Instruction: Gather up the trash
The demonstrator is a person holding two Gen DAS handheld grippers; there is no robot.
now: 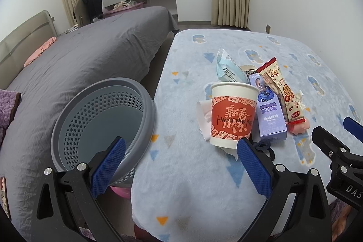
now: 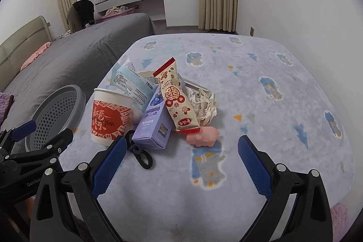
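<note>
Left gripper (image 1: 181, 165) and right gripper (image 2: 181, 162), both spread wide and empty, before a paper cup (image 1: 231, 115), snack wrapper (image 2: 179, 101) and perforated basket (image 1: 102, 119)

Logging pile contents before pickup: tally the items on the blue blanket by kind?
Paper cup, white and red: 1
Cardboard box, purple: 1
Snack wrappers, cream-red and pale blue: 2
Crumpled white paper: 1
Pink toy pig: 1
Black hair tie: 1
Total: 7

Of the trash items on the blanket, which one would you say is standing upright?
The paper cup with the red band; the purple box and snack wrapper lie flat.
</note>
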